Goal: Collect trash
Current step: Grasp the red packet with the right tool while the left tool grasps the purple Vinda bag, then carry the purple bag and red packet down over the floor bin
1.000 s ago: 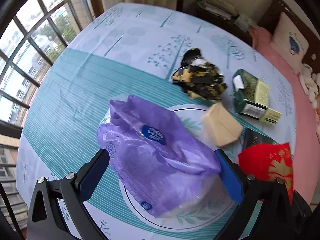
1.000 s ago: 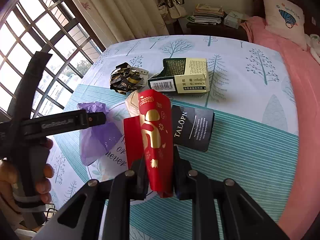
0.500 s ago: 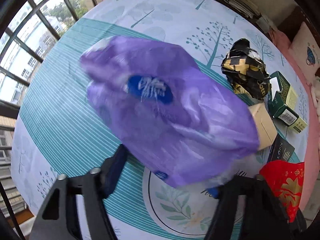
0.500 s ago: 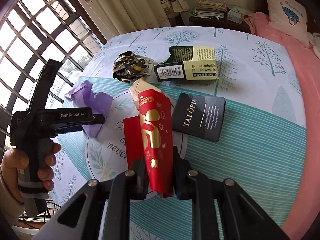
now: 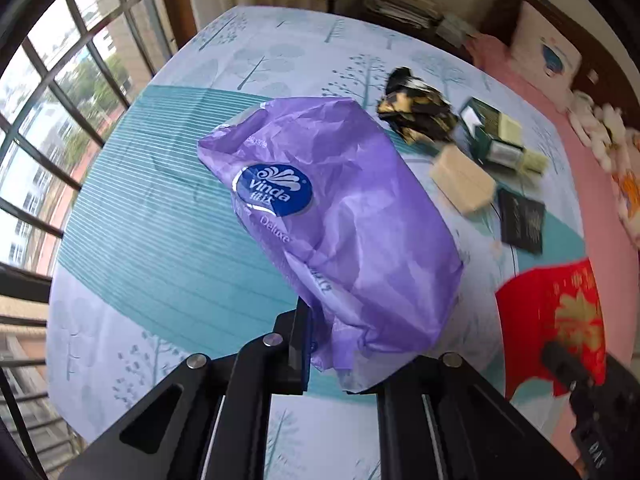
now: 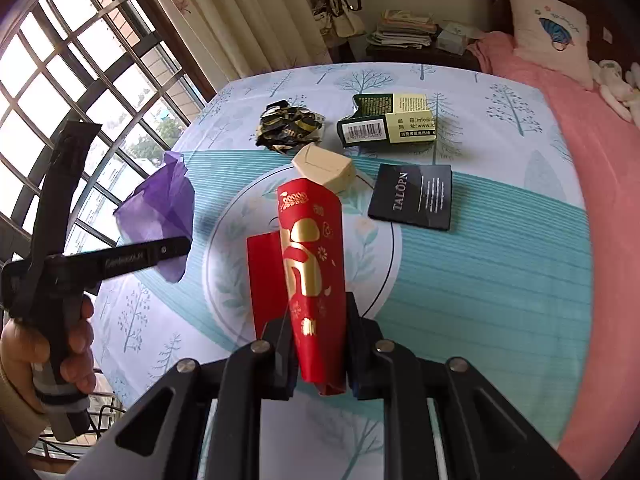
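Left gripper (image 5: 344, 344) clamps a crinkled purple plastic tissue wrapper (image 5: 340, 224); right gripper (image 6: 320, 356) pinches a red-and-gold paper envelope (image 6: 312, 272) above the tree-patterned bedsheet (image 6: 500, 264).

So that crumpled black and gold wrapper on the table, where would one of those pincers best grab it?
Probably from straight above, closing the fingers across the middle of the crumpled black and gold wrapper. It is a loose, raised ball with folds sticking up, so the pads can squeeze it like paper. Its sides look free: the beige box and the green and cream carton lie close by but apart from it.
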The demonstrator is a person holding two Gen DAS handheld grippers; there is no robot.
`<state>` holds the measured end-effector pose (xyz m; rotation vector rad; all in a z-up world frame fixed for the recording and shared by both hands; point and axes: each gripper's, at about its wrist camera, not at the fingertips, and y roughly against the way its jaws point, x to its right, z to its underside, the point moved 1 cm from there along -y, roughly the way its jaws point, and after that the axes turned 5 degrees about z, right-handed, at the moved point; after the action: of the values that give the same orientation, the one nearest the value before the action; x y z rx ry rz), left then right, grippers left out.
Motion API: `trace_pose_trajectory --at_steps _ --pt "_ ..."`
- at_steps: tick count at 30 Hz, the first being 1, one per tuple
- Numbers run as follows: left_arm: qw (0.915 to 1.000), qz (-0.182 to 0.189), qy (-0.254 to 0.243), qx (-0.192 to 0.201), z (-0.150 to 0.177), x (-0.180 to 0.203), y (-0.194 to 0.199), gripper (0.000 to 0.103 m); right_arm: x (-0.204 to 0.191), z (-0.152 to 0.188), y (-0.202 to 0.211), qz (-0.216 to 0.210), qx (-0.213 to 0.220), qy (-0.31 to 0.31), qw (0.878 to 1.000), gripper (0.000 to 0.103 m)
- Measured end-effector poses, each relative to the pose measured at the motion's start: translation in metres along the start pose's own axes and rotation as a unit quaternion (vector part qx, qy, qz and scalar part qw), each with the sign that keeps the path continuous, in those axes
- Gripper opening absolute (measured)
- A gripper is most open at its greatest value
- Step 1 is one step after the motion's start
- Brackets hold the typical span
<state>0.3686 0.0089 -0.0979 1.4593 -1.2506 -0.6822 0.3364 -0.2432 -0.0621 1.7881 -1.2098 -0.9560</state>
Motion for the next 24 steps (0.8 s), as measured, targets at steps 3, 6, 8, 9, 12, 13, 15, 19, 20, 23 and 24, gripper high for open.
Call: trace_pose_trajectory --at_steps 3,6,8,9,12,13,15,19,20,23,24 --pt "0.9988 0.018 -0.045 0.007 0.021 -0.003 0.025 0.007 -0.016 0.017 0.017 0.011 0.01 -0.015 1.0 0.018" --pt "0.9945 0.038 -0.096 0.016 0.049 -0.009 0.051 0.007 -0.035 0.039 0.035 0.022 0.022 -0.035 0.999 0.018" --pt "0.9903 0.053 -0.127 0.018 0.067 -0.017 0.068 0.007 -0.05 0.057 0.048 0.03 0.031 -0.054 0.998 0.018" --pt "0.9878 0.061 -0.142 0.018 0.077 -0.021 0.076 0.007 -0.058 0.068 0.054 0.033 0.036 -0.065 0.997 0.018" --pt "0.9807 0.077 -0.179 0.018 0.114 -0.035 0.105 0.007 -0.082 0.101 0.068 0.042 0.046 -0.097 0.993 0.018" --pt "0.9777 0.081 -0.193 0.022 0.124 -0.041 0.114 0.007 -0.089 0.113 0.072 0.043 0.047 -0.109 0.992 0.018" --pt "0.9722 0.09 -0.215 0.027 0.144 -0.052 0.129 0.007 -0.107 0.139 0.079 0.044 0.049 -0.131 0.989 0.018" --pt "0.9656 0.108 -0.235 0.028 0.172 -0.076 0.15 0.007 -0.142 0.18 0.089 0.056 0.05 -0.144 0.987 0.018" --pt "0.9642 0.112 -0.239 0.025 0.18 -0.082 0.153 0.007 -0.152 0.193 0.093 0.06 0.051 -0.144 0.986 0.018" --pt "0.9593 0.121 -0.255 0.014 0.207 -0.095 0.162 0.007 -0.172 0.219 0.103 0.069 0.049 -0.145 0.986 0.018" --pt "0.9571 0.122 -0.262 0.011 0.218 -0.098 0.166 0.007 -0.177 0.227 0.106 0.069 0.048 -0.147 0.986 0.018"
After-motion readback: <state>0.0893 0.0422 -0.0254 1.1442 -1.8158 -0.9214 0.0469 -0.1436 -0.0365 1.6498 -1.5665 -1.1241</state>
